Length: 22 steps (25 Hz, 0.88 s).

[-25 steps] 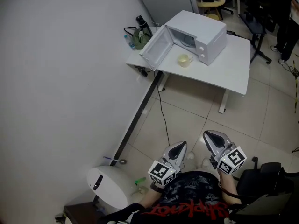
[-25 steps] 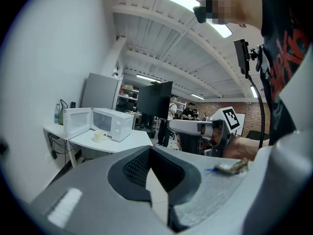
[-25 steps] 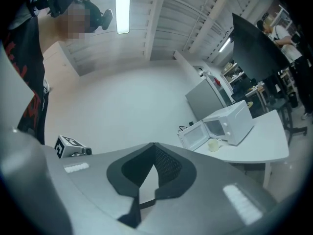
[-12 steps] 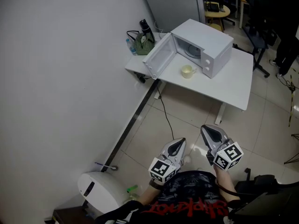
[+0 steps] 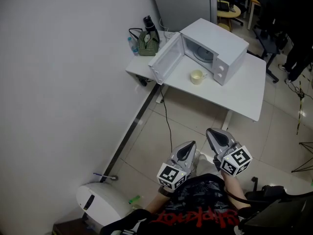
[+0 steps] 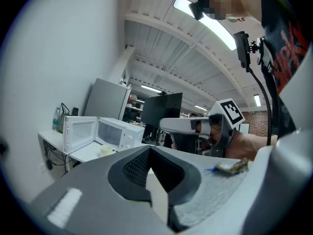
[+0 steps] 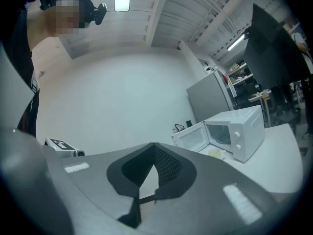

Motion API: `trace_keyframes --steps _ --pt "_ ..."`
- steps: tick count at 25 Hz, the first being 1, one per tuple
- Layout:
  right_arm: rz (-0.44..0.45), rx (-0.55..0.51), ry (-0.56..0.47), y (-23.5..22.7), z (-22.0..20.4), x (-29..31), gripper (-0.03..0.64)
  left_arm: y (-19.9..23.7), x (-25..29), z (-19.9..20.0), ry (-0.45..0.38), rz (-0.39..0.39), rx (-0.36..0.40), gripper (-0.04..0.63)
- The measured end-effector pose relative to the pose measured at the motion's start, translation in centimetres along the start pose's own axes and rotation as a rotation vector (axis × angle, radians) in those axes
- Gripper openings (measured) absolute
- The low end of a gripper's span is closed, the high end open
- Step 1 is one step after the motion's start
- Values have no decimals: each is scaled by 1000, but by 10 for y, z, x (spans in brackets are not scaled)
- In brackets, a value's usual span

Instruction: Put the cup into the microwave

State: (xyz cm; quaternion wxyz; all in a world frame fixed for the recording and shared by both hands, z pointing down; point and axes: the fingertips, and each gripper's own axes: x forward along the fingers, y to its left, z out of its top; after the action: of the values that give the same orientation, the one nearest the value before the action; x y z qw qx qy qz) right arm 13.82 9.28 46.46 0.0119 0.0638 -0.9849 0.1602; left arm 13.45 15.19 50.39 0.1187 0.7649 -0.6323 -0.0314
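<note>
A white microwave point(image 5: 215, 50) stands on a white table point(image 5: 244, 94) across the room, its door point(image 5: 166, 58) swung open to the left. In front of its cavity sits a pale yellow cup point(image 5: 196, 76) on the tabletop. My left gripper point(image 5: 188, 150) and right gripper point(image 5: 216, 137) hover side by side over the tiled floor, well short of the table, both shut and empty. The left gripper view shows the cup point(image 6: 105, 151) beside the microwave point(image 6: 120, 131) beyond the closed jaw tips point(image 6: 149, 149). The right gripper view shows the cup point(image 7: 214, 152) below the microwave point(image 7: 239, 129).
A green bag and bottles point(image 5: 145, 39) crowd the table's back left corner. A black cable point(image 5: 168, 124) trails across the floor under the table. A round white appliance point(image 5: 100, 202) sits by the wall at lower left. Chairs and a small round table point(image 5: 230, 8) stand behind.
Both grippers have travelled forward toward the table, which sits lower and nearer in the head view. The jaws of both have stayed shut. The cup and microwave have not moved.
</note>
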Motion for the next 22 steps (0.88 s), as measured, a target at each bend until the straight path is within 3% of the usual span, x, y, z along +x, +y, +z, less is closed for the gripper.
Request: trace_keyframes --steps 6,16,22 --pt "-2 0 -1 -57 6 61 0 67 43 5 4 40 -28 3" --pt "11 77 -72 -165 49 152 0 164 162 53 71 23 83 3" --pt "2 105 -67 -202 47 182 0 188 199 65 82 -35 103 3"
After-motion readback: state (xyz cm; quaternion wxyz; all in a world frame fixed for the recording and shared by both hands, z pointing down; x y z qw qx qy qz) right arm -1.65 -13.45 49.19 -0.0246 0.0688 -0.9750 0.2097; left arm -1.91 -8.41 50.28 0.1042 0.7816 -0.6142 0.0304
